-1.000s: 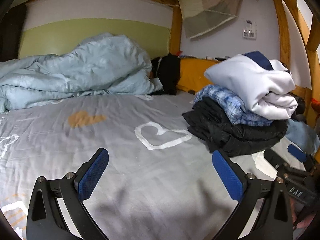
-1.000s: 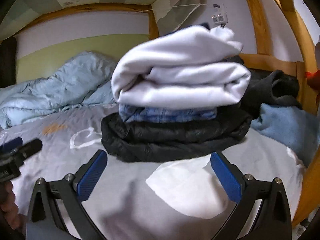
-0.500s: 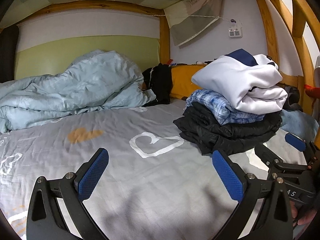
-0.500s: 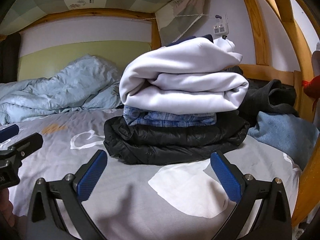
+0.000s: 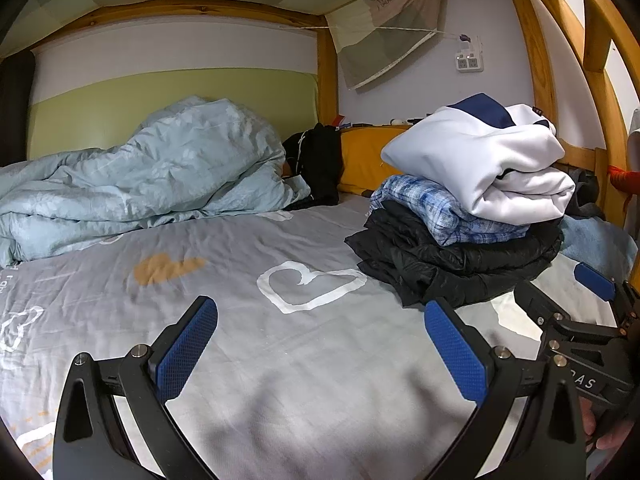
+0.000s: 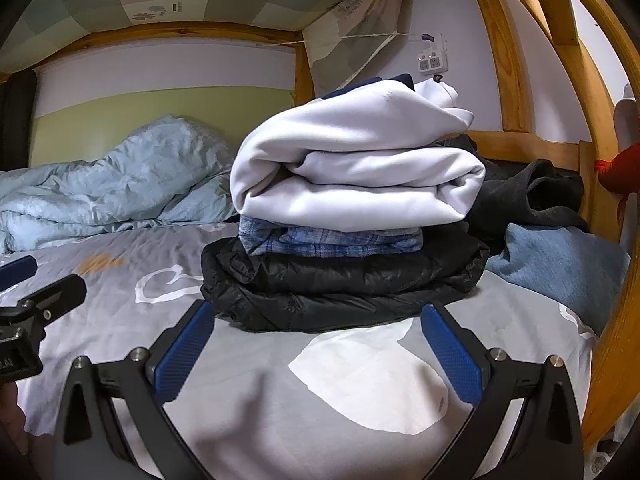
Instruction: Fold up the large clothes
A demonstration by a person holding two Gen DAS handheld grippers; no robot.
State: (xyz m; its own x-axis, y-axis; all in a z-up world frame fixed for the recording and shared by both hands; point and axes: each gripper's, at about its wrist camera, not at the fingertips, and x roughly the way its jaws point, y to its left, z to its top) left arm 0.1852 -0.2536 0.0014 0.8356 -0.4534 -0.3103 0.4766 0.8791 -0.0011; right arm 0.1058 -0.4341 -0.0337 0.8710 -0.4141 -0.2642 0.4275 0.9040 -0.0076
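Observation:
A stack of folded clothes sits on the grey bed sheet (image 5: 280, 360): a white sweatshirt (image 6: 360, 172) on top, a blue plaid shirt (image 6: 328, 238) under it, a black puffer jacket (image 6: 340, 284) at the bottom. The stack also shows in the left wrist view (image 5: 472, 184), at the right. My left gripper (image 5: 320, 344) is open and empty above bare sheet, left of the stack. My right gripper (image 6: 316, 348) is open and empty, just in front of the stack. It appears at the right edge of the left wrist view (image 5: 576, 300).
A crumpled light blue duvet (image 5: 140, 184) lies at the bed's head. A dark grey garment (image 6: 532, 192) and a blue garment (image 6: 560, 264) lie unfolded right of the stack. Wooden bunk posts (image 6: 608, 320) bound the right side. A black item (image 5: 320, 160) leans on a yellow pillow (image 5: 368, 156).
Both grippers have drawn back and tilted up a little, so the stack looks slightly farther and lower. Both stay open. The clothes have not moved.

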